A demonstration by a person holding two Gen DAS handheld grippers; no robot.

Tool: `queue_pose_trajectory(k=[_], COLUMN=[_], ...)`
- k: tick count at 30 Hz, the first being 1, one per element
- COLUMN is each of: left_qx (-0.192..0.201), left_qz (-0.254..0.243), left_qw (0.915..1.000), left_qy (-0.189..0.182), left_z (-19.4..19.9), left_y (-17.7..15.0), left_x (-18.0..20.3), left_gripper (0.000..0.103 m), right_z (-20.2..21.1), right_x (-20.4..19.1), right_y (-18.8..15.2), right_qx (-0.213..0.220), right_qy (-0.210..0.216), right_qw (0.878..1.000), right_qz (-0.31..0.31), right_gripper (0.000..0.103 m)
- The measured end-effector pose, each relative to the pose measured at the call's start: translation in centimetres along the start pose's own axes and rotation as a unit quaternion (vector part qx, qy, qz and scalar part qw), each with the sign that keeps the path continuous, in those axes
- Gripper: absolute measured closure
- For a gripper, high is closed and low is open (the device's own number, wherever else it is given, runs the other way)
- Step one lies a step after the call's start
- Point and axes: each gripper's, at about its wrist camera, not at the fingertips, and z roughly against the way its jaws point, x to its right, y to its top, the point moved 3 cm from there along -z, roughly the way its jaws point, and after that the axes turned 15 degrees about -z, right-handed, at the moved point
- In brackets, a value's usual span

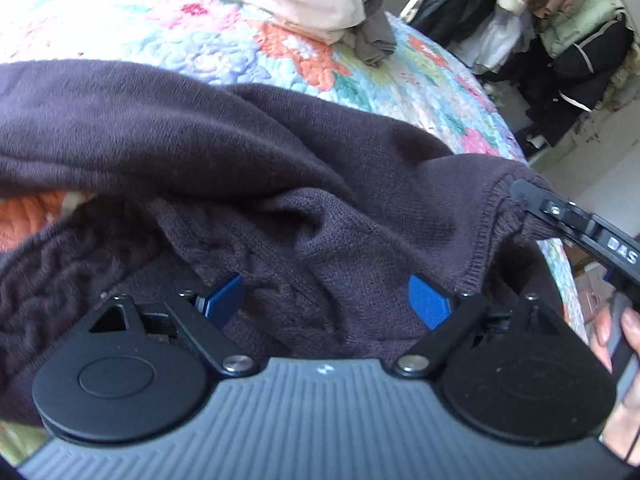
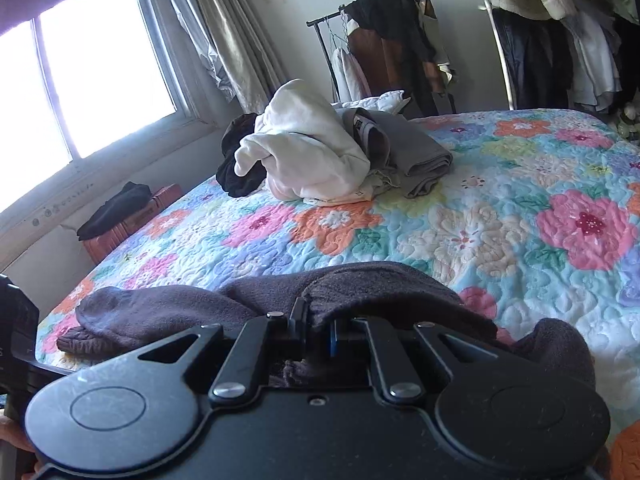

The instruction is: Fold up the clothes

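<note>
Pinching the ribbed hem of the dark purple knitted sweater (image 1: 280, 168), your right tool (image 2: 316, 330) lifts it off the floral quilted bed (image 2: 460, 232). Your left tool (image 1: 326, 298) gapes wide over bunched knit, gripping nothing

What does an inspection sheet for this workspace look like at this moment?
Surface: floral quilt on a bed.
Job's things: dark knit sweater bunched at the near edge.
Clutter: white garment and grey folded clothes heaped farther back.
Grippers: left gripper open over the sweater; right gripper shut on the sweater's hem.
Cables: nothing seen.
Surroundings: window, curtain, clothes rack.
</note>
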Motion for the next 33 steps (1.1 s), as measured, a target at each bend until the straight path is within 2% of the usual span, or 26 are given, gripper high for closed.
queue_pose_trajectory(k=[3,6,9,11,14,15,16,19,22,26,28,31,33], left_qx=[0.018,0.020,0.011,-0.001,-0.003,0.002,0.004,0.026,0.057,0.102,0.123,0.155,0.176], left_qz=[-0.009,-0.034,-0.052,-0.059,-0.086,-0.100,-0.115,-0.123,-0.119,-0.133,-0.130,-0.128,-0.113], left_qw=[0.9998,0.9992,0.9984,0.9976,0.9945,0.9928,0.9906,0.9898,0.9887,0.9810,0.9789,0.9722,0.9705], left_qy=[0.003,0.002,0.018,0.036,0.060,0.067,0.074,0.067,0.071,0.097,0.098,0.120,0.120], left_z=[-0.1,-0.6,-1.9,-3.2,-4.4,-4.5,-4.5,-3.3,-1.5,1.3,2.3,3.2,3.7], left_y=[-0.1,-0.1,0.3,0.2,0.3,0.4,0.4,0.6,1.1,3.1,4.8,8.7,11.5], left_x=[1.0,2.1,2.7,2.9,3.3,3.5,3.7,3.5,3.0,2.7,2.2,1.2,0.4], left_gripper=[0.013,0.013,0.013,0.003,0.005,0.020,0.058,0.082,0.083,0.084,0.084,0.084,0.084], right_z=[-0.1,-0.5,-0.6,-0.5,0.1,0.2,0.3,-0.1,-0.7,-1.1,-1.1,-0.7,-0.5], right_x=[-0.1,-0.2,-0.6,-0.9,-1.2,-1.2,-1.1,-0.3,0.3,0.8,1.1,0.6,0.0], right_y=[-0.3,-0.5,-0.6,-0.7,-0.7,-0.6,-0.6,-0.3,-0.1,0.4,0.5,0.6,0.5], right_qx=[-0.004,-0.012,-0.015,-0.015,-0.009,-0.006,-0.003,-0.005,-0.010,0.000,0.006,0.019,0.027], right_qy=[-0.003,-0.003,0.006,0.020,0.040,0.042,0.041,0.040,0.039,0.023,0.014,0.039,0.056], right_qw=[1.000,1.000,1.000,1.000,0.999,0.999,0.999,0.999,0.999,0.999,0.999,0.998,0.998], right_qz=[0.003,0.005,0.007,0.008,0.009,0.008,0.006,-0.014,-0.031,-0.037,-0.043,-0.037,-0.028], right_gripper=[0.092,0.091,0.091,0.091,0.091,0.091,0.091,0.091,0.091,0.091,0.091,0.090,0.088])
